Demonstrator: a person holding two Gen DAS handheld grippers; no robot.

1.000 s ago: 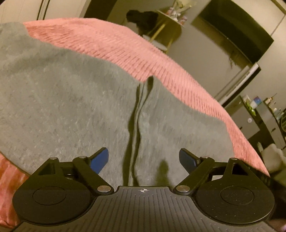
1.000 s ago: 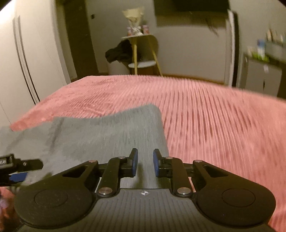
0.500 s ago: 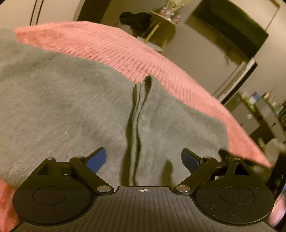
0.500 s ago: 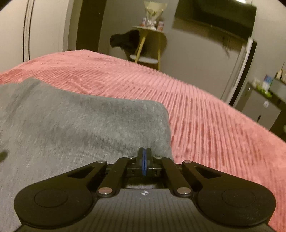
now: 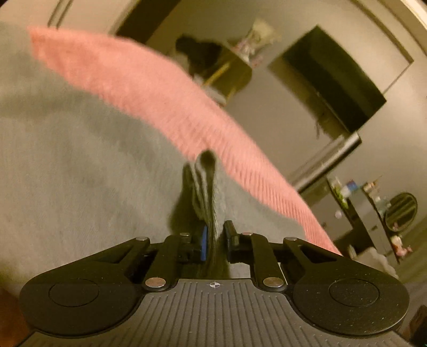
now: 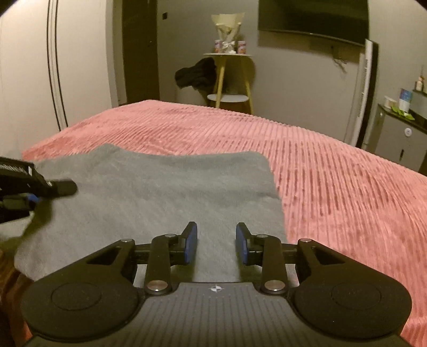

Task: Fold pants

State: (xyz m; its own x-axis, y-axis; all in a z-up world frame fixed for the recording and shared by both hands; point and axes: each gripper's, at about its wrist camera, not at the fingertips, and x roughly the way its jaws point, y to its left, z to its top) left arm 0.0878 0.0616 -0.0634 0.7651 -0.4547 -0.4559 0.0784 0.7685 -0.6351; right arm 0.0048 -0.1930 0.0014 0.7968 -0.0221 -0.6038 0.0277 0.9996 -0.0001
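Grey pants [image 5: 80, 173] lie folded on a pink ribbed bed cover [image 5: 149, 88]. My left gripper [image 5: 214, 237] is shut on a raised ridge of the grey cloth [image 5: 202, 186], which stands up between the blue pads. In the right wrist view the pants [image 6: 160, 186] spread flat, their far right corner squared off. My right gripper [image 6: 216, 241] hovers over the near right part of the cloth. Its jaws are opening, and only flat fabric lies below the gap. The left gripper [image 6: 32, 192] shows at the left edge of that view, over the cloth.
The pink bed cover [image 6: 320, 165] stretches far to the right and back. Beyond the bed stand a yellow-legged side table [image 6: 229, 77] with a dark garment [image 6: 197, 73] hung on it, a wall television [image 6: 312, 18] and a low cabinet [image 6: 400, 133].
The left jaws went from wide open to closed on the cloth ridge. The right jaws closed fully half a second ago and now stand apart; the left gripper has come into the right view.
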